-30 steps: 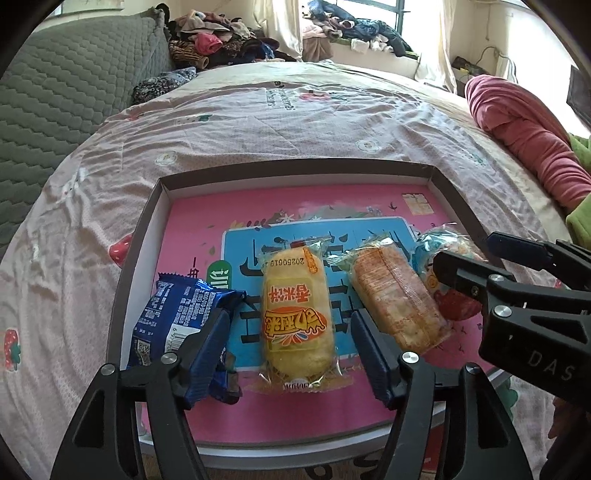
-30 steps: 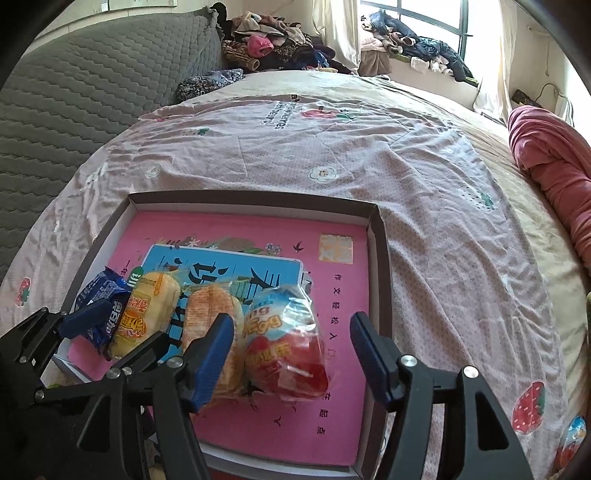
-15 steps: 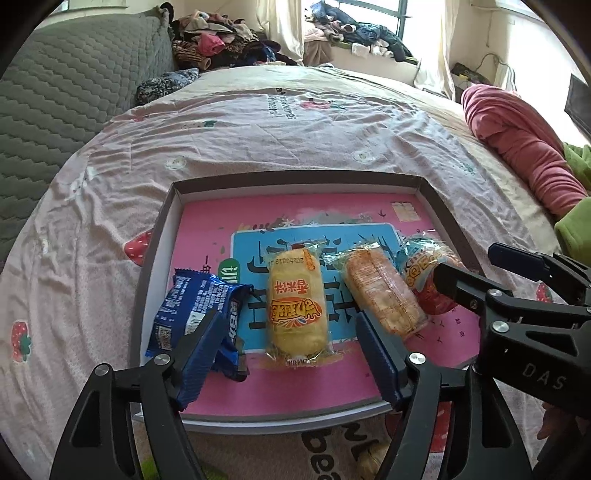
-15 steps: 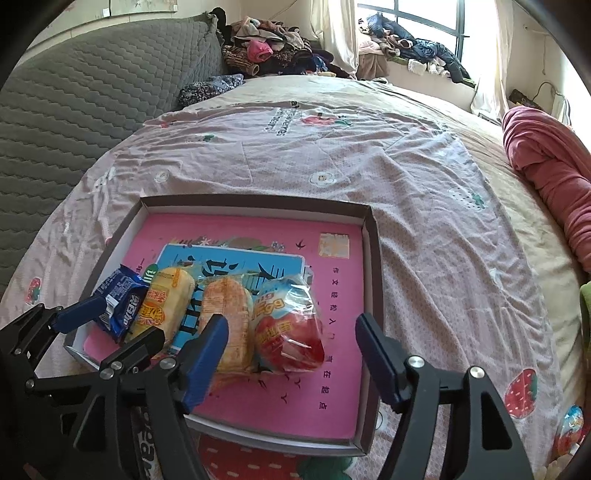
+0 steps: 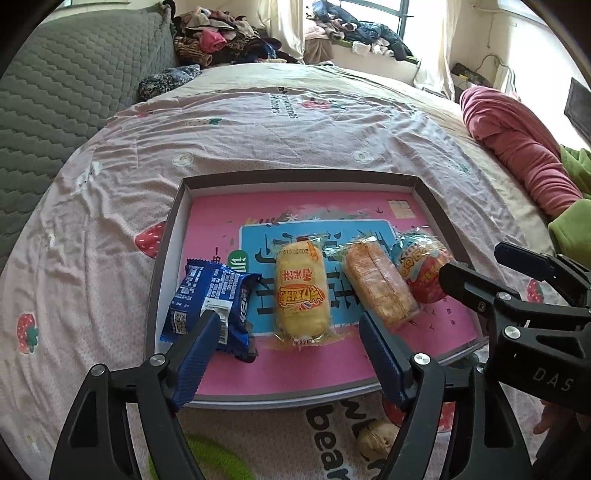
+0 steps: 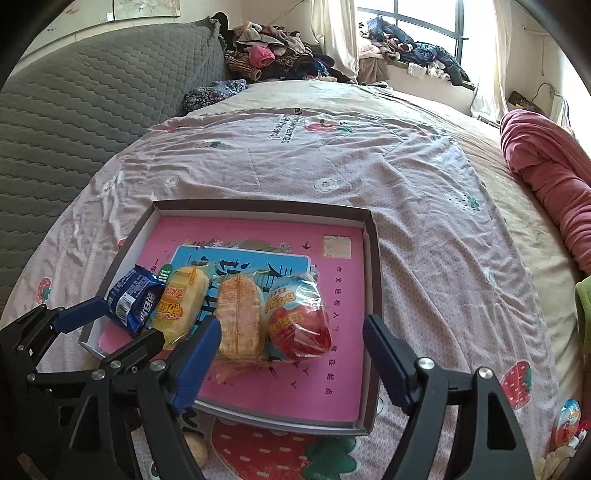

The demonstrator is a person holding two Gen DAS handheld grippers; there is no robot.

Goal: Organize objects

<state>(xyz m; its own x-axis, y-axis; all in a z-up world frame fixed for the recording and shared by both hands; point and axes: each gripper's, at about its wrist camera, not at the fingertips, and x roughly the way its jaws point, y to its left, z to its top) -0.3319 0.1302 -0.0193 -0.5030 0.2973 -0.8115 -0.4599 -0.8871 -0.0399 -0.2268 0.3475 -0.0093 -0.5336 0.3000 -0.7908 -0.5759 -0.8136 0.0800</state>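
1. We see only part of the blue snack pack [image 5: 212,295]; a left finger [image 5: 194,360] covers its near corner.
2. The red egg pack [image 5: 421,271] is partly hidden by the right gripper [image 5: 491,266].
3. A small brown round thing [image 5: 376,437] on the bed peeks out; we cannot tell what it is.
4. The tiny writing on the pink box floor [image 6: 340,291] is too small to read.

My left wrist camera sits low behind its two blue-padded fingers [image 5: 195,354], looking forward and down across the shallow grey-rimmed box with the pink printed floor [image 5: 168,229], close to its near edge. My right wrist camera looks the same way from further right, over the same box [image 6: 373,258]. Both share the box, the pink strawberry-print bedsheet [image 5: 258,129] and the window [image 6: 424,22]; each appears to catch the other's black frame at its edge.
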